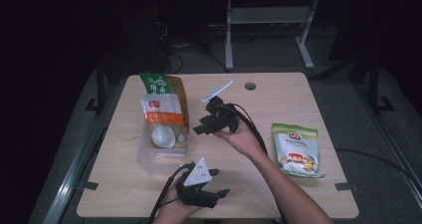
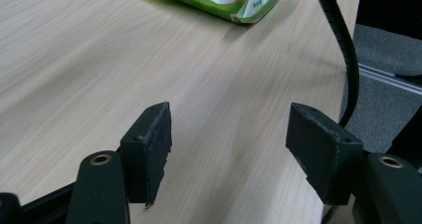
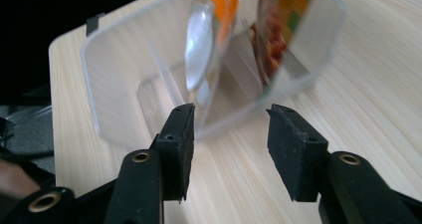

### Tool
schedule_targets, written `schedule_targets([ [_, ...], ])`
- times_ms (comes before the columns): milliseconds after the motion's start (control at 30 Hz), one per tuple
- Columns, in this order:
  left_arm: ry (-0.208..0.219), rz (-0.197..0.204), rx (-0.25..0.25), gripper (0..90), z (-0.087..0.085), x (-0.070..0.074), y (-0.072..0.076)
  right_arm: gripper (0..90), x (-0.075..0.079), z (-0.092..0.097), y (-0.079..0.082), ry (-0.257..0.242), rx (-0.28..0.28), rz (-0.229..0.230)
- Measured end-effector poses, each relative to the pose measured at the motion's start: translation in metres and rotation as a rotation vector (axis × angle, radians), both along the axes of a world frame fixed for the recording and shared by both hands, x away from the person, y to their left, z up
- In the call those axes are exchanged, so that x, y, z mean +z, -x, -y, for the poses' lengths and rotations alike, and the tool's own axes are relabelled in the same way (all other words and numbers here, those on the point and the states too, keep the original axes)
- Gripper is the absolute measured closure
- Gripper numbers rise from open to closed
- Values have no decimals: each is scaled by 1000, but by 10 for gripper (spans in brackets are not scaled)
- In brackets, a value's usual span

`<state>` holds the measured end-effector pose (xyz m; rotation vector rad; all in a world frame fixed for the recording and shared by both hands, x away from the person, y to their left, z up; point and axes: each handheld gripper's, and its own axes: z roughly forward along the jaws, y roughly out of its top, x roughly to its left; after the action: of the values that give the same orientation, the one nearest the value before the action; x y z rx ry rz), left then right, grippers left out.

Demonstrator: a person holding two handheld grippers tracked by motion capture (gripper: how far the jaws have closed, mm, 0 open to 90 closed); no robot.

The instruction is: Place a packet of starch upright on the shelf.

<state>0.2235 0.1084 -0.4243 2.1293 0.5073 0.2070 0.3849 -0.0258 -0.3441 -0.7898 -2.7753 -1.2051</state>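
The right gripper (image 1: pixel 199 129) hangs just beside the clear plastic bin (image 1: pixel 144 157), held up off the table with its jaws pointing at the bin's near wall; the jaws stand apart with nothing between them, and in the right gripper view the bin's rim (image 3: pixel 89 50) sits just past the pads (image 3: pixel 181 134), not touched by them. That pose reads as a hand just clear of the packets standing in the bin, free of any load. Inside the bin lean two packets, propped upright against its far wall so they stay put without being held: a white-and-orange pouch (image 1: pixel 161 117) with a round clear window low on its front, and behind it a taller green-and-orange pouch (image 1: pixel 161 87). The front pouch carries a small red logo near its top and the rear one white characters on green, but neither is sharp enough to read. The left gripper (image 1: pixel 216 184) rests low near the table's front edge, jaws wide apart and empty, seemingly parked out of the way while the other hand works. Well to the right a third green-and-white packet (image 1: pixel 297 152) lies flat on the wooden table (image 1: pixel 278 102), likely waiting its turn; its red mark and printed lettering are also too small to make out.
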Motion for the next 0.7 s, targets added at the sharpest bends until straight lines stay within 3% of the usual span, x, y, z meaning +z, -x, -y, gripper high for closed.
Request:
schedule_targets([
  [333,1,-11,-6,337,18,2,-9,435,5,66,15,3,-77,5],
  [700,-23,-26,-25,339,45,-4,-20,354,-7,132,28,31,-172,-23],
])
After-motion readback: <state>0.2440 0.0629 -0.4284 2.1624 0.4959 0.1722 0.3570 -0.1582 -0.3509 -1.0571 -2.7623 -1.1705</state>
